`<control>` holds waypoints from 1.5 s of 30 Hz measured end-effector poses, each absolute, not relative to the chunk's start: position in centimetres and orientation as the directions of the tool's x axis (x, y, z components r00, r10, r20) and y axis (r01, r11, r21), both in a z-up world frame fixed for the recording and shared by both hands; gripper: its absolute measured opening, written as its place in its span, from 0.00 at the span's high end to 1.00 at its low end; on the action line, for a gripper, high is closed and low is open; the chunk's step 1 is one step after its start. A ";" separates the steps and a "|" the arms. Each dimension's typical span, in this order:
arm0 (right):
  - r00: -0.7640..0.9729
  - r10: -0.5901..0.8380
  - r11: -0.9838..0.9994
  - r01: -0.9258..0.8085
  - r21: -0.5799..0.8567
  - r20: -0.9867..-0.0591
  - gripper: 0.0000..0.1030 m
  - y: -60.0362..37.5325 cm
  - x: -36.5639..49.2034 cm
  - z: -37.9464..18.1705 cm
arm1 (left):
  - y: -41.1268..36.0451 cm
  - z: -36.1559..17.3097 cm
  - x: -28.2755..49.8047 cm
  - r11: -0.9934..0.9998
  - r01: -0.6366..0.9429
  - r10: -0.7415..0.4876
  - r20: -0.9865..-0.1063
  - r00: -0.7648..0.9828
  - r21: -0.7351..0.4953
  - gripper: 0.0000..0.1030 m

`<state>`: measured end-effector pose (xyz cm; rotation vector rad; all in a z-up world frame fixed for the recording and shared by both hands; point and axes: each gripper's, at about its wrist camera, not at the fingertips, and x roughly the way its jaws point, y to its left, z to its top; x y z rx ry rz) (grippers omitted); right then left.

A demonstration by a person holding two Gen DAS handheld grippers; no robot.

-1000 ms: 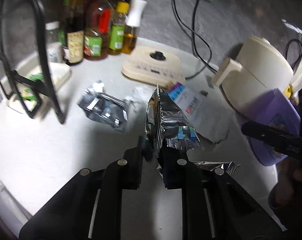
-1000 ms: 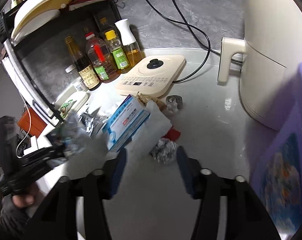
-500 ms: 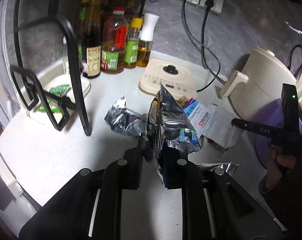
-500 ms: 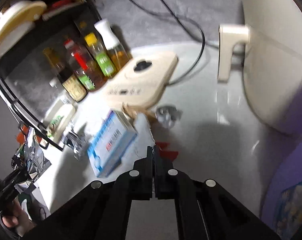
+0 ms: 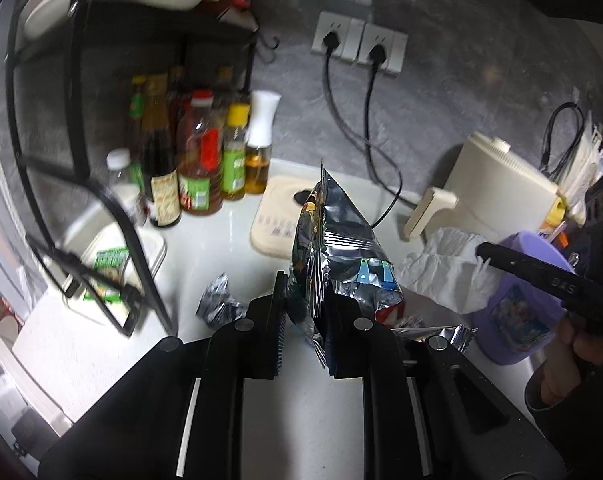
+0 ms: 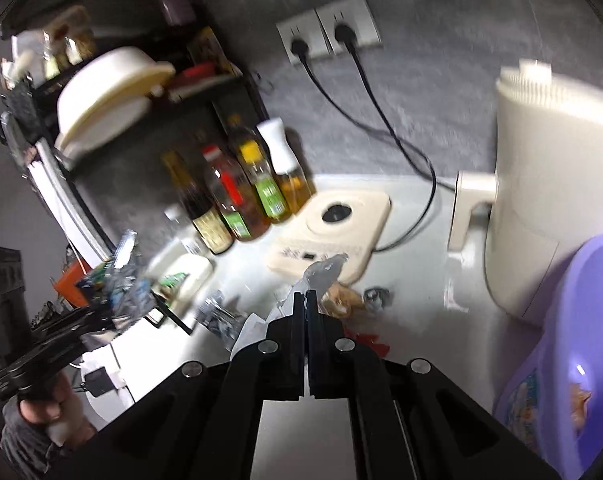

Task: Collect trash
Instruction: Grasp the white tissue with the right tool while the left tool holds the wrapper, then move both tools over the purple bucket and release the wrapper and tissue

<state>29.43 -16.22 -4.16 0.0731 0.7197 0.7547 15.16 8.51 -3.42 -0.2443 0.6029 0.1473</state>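
Observation:
My left gripper (image 5: 303, 304) is shut on a silver foil snack bag (image 5: 333, 248) and holds it upright above the white counter (image 5: 205, 256). My right gripper (image 6: 305, 300) is shut on a crumpled white paper (image 6: 321, 276); it shows in the left wrist view (image 5: 445, 272), lifted beside the purple bin (image 5: 521, 312). A crumpled foil wrapper (image 5: 217, 300) lies on the counter. More scraps (image 6: 341, 300) and a red piece (image 6: 365, 338) lie ahead of my right gripper, near the purple bin (image 6: 569, 328).
Sauce bottles (image 5: 197, 160) stand at the back by a black dish rack (image 5: 81, 184). A cream induction cooker (image 5: 279, 216) and a cream air fryer (image 5: 501, 188) sit against the wall, with cords to sockets (image 5: 357, 46). A white tub (image 5: 113, 256) sits under the rack.
Both grippers have risen. The right gripper closed on the white paper and lifted it off the counter. The left gripper still holds the foil bag.

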 end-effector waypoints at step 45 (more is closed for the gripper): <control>0.872 0.146 0.962 -0.014 0.274 -0.468 0.27 -45.9 21.4 1.5 | -16.9 1.2 27.2 0.865 0.470 -0.490 -0.494 0.718 -0.175 0.84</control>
